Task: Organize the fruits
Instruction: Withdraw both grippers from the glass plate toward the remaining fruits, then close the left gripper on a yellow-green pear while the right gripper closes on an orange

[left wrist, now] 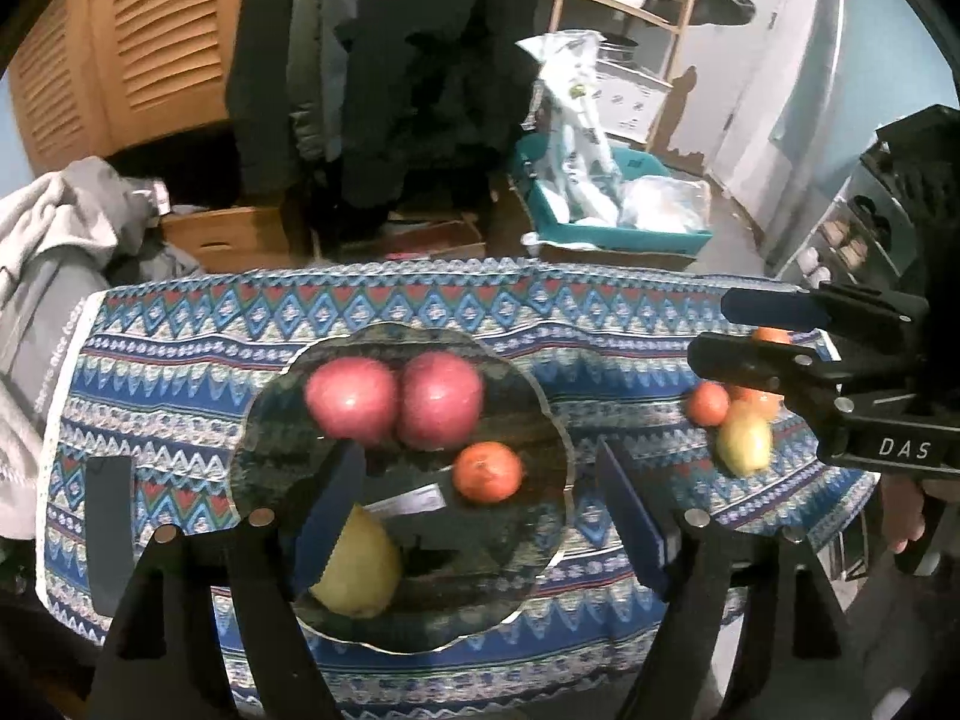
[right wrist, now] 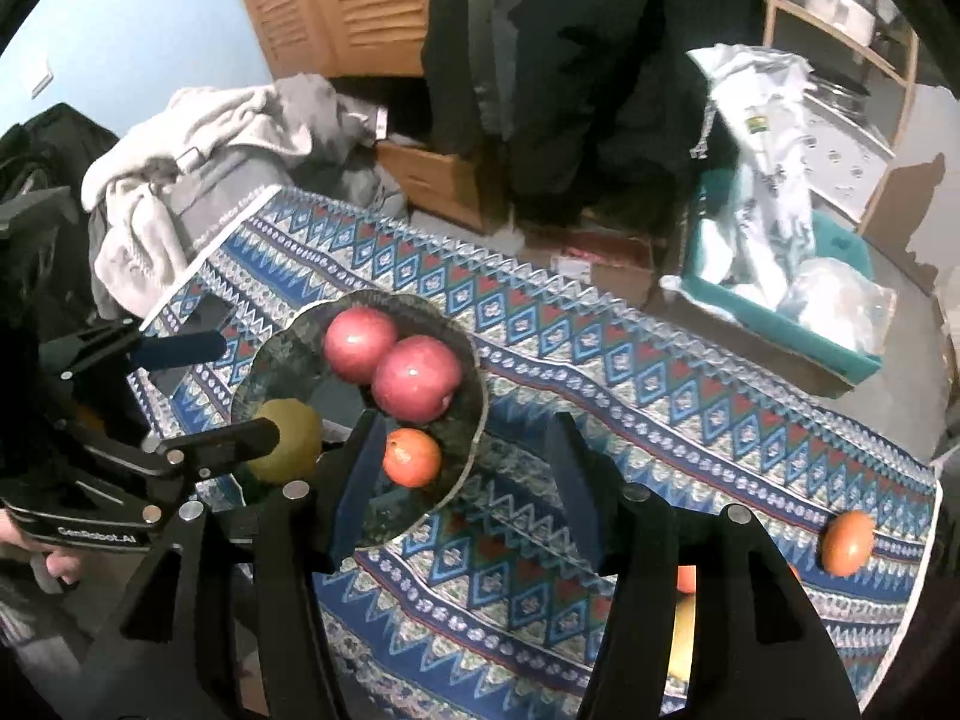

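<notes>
L gripper [left wrist: 480,516] + R gripper [right wrist: 462,480]: both open, empty, angled down.

Left gripper [left wrist: 480,510] hides part of pear [left wrist: 366,576]; table fruit [right wrist: 684,624] mostly hidden.

tablecloth [left wrist: 420,306]: woven cloth, matt | plate [left wrist: 540,420]: glossy (mirror-like) | apples [left wrist: 351,399]: smooth, shiny

— Dim in here, light cool and flat, a bit brighter off the pale wall [left wrist: 798,90] on the right.
— Corners go black, the tablecloth [right wrist: 600,372] edge bows. Coats [left wrist: 384,60] lose all detail; the loose fruit [left wrist: 744,444] smears softly.
</notes>
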